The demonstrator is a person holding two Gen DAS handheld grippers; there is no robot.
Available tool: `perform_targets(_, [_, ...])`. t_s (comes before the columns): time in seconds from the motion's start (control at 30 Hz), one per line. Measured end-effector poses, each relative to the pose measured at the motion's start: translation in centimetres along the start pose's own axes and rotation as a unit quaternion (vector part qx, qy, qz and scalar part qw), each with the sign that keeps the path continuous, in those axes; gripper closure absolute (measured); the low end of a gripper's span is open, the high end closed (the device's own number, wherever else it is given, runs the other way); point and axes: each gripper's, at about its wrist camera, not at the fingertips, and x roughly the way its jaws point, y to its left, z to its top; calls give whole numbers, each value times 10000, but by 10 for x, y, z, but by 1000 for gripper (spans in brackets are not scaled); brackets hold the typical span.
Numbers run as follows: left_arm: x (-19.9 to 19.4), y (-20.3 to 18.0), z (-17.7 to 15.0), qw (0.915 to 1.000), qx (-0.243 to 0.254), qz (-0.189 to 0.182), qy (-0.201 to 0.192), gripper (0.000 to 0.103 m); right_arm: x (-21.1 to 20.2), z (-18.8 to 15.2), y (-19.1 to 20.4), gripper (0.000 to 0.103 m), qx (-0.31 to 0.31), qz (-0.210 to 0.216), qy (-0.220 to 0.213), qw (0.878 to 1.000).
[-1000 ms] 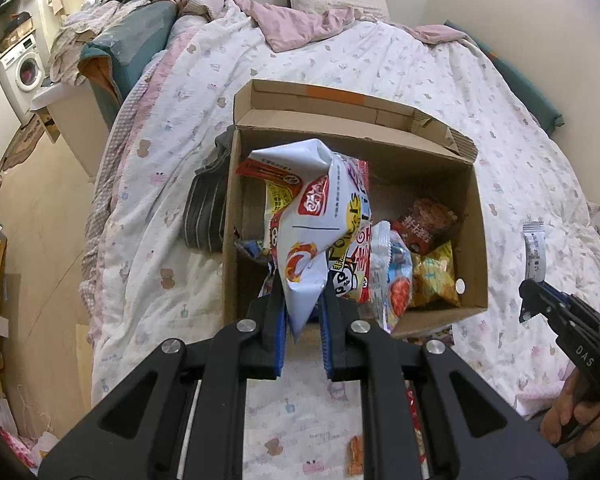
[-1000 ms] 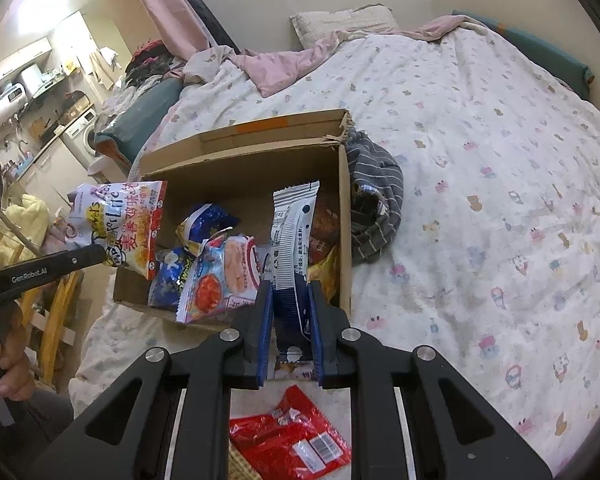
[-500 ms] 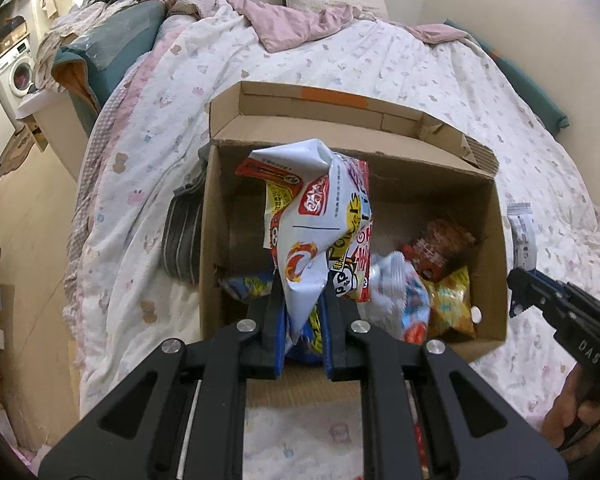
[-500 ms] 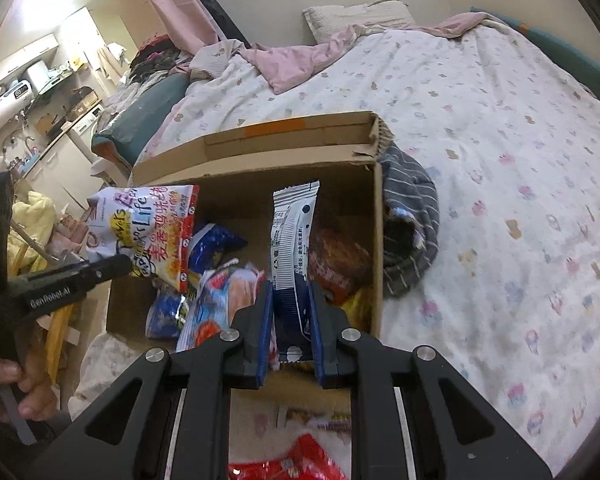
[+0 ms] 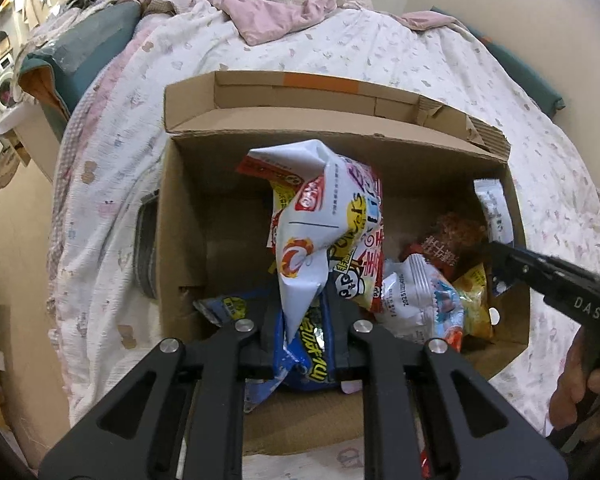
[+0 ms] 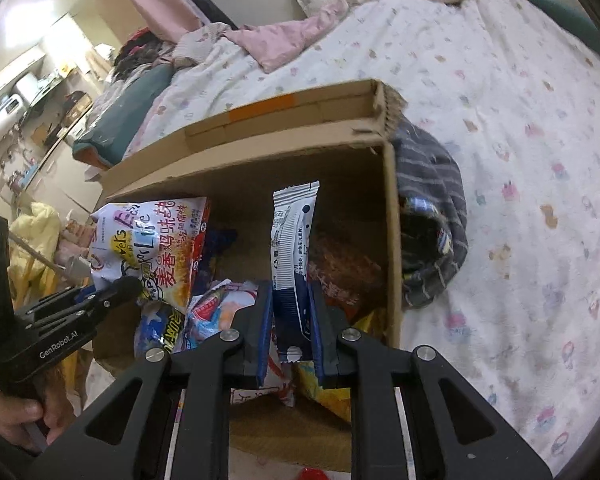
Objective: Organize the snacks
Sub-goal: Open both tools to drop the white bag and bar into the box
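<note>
Since the earlier frame both grippers had descended over the open brown cardboard box (image 5: 188, 216). The left gripper (image 5: 304, 312) stayed clamped on a crinkled white-and-red foil snack bag (image 5: 320, 220), the right gripper (image 6: 291, 320) on a slim white-and-navy wrapper (image 6: 292, 236). Both packets appeared light, limp and slippery, best pinched at the sealed edge.

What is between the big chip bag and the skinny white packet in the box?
In the left wrist view, between the chip bag and the white packet lie a dark red snack pack and a pale pouch on the box floor.
</note>
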Motion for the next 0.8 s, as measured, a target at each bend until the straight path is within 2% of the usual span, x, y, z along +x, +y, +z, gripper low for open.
perform_targets(0.07, [7,-1,-1,9998,-25,-79,157,89,1,-2,0,85,22,43,53,10000])
perform_targets(0.17, [26,2,-6,9963,-213,-444,707,88,4,-4,3,85,-31,27,104,9999])
perform_targets(0.23, [29,4,-9,9960,-266,-373,770,87,6,-4,5,85,-49,47,133,9999])
perform_targets(0.33, [24,0,-9,9970,-168,-257,708,81,6,-4,7,85,-64,69,128,9999])
perform_targets(0.47, [7,-7,-9,9987,-65,-231,442,56,4,-3,6,85,-90,58,102,9999])
perform_targets(0.53, [-4,-9,-8,9997,25,-126,229,44,4,-4,5,85,-66,40,101,9999])
perform_targets(0.57, [-10,-10,-8,9999,57,-46,86,35,3,-4,4,84,-44,37,96,9999])
perform_targets(0.6, [-18,-10,-7,9999,65,17,-115,32,3,-3,2,81,-3,80,108,9999])
perform_targets(0.7, [-32,-7,-3,9987,46,41,-500,31,-1,-2,-1,81,97,139,66,9998])
perform_targets(0.8, [-32,-2,1,9990,-29,41,-453,31,-5,0,-1,81,81,195,16,9998])
